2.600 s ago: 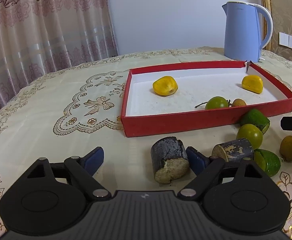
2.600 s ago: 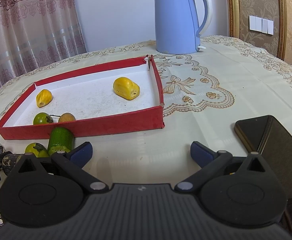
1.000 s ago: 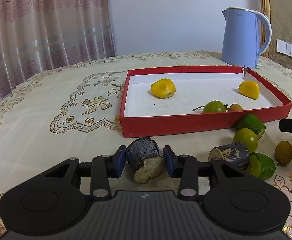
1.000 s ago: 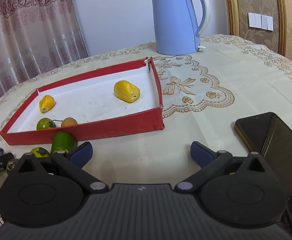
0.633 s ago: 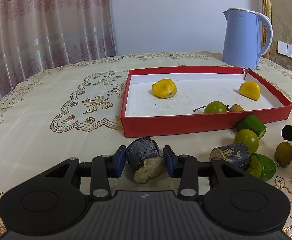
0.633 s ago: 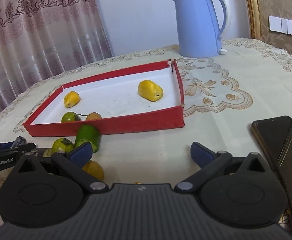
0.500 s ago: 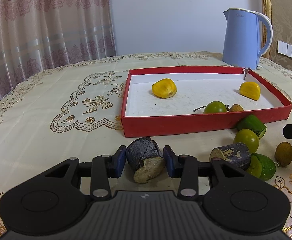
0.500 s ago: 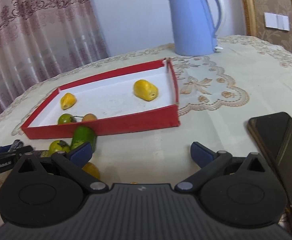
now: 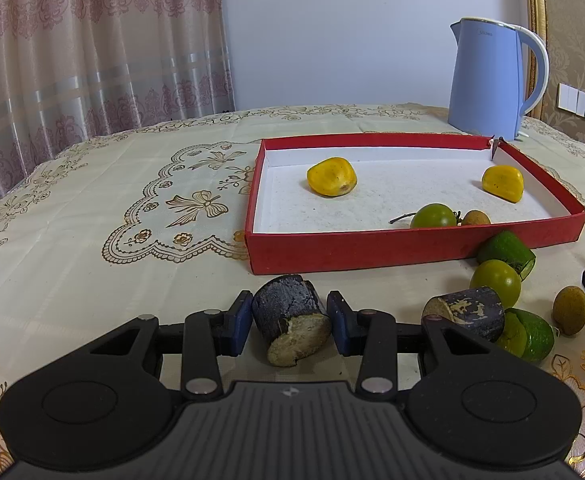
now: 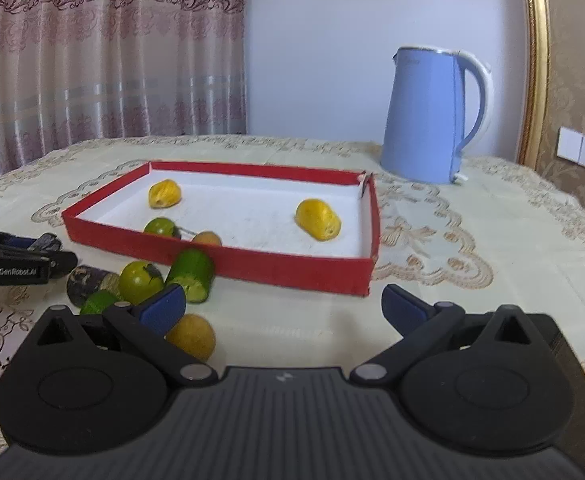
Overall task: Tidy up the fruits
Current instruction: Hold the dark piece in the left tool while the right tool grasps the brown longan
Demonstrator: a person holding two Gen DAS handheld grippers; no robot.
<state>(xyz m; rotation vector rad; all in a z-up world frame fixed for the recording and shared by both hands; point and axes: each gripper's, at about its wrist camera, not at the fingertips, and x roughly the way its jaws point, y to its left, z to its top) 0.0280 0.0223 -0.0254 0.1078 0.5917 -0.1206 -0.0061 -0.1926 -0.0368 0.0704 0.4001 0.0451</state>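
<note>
My left gripper point(image 9: 288, 312) is shut on a dark cut chunk with a pale end point(image 9: 290, 322), low over the cloth in front of the red tray point(image 9: 372, 246). Inside the tray lie two yellow fruits point(image 9: 331, 176) point(image 9: 502, 183), a green fruit point(image 9: 433, 216) and a small brown one point(image 9: 475, 218). To the right outside the tray sit a second dark chunk point(image 9: 466, 312), green pieces point(image 9: 506, 249) point(image 9: 532, 334), a green round fruit point(image 9: 494, 282) and a brown fruit point(image 9: 570, 310). My right gripper point(image 10: 282, 306) is open over the cloth, the brown-yellow fruit point(image 10: 191, 338) beside its left finger.
A blue kettle point(image 9: 490, 80) stands behind the tray's far right corner. A curtain hangs at the back left. The lace tablecloth point(image 9: 112, 220) spreads out left of the tray. The left gripper's tip point(image 10: 20, 262) shows at the left edge of the right wrist view.
The left gripper closed on the dark chunk earlier and has held still since. The right gripper has rolled and swung left, bringing the loose fruits and the brown-yellow fruit into its view.
</note>
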